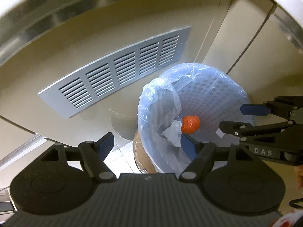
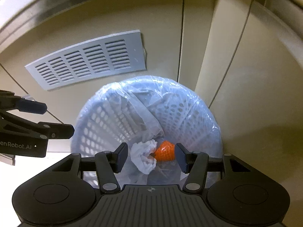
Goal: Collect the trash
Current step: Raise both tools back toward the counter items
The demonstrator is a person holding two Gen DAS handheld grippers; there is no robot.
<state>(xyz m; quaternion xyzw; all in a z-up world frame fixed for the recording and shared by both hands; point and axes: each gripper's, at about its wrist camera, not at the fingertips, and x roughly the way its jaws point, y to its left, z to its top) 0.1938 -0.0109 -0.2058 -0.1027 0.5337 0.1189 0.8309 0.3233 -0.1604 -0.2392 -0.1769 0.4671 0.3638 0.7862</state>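
Note:
A pale blue perforated bin [image 1: 208,94] [image 2: 106,117] with a clear plastic liner stands against a beige cabinet. Inside it lie an orange netted ball [image 1: 190,123] [image 2: 164,151] and a crumpled white tissue [image 1: 173,132] [image 2: 144,157]. My right gripper [image 2: 151,153] [image 1: 233,118] hovers over the bin with its jaws apart. The ball and tissue show between its pads but lie lower, in the liner, untouched. My left gripper [image 1: 146,141] [image 2: 56,119] is open and holds nothing, beside the bin's left rim.
A grey slotted vent grille [image 1: 117,71] [image 2: 87,62] is set in the cabinet panel behind the bin. A brown object [image 1: 140,151] sits low against the bin's left side. Pale floor tiles show at lower left. A hand [image 1: 299,174] appears at the right edge.

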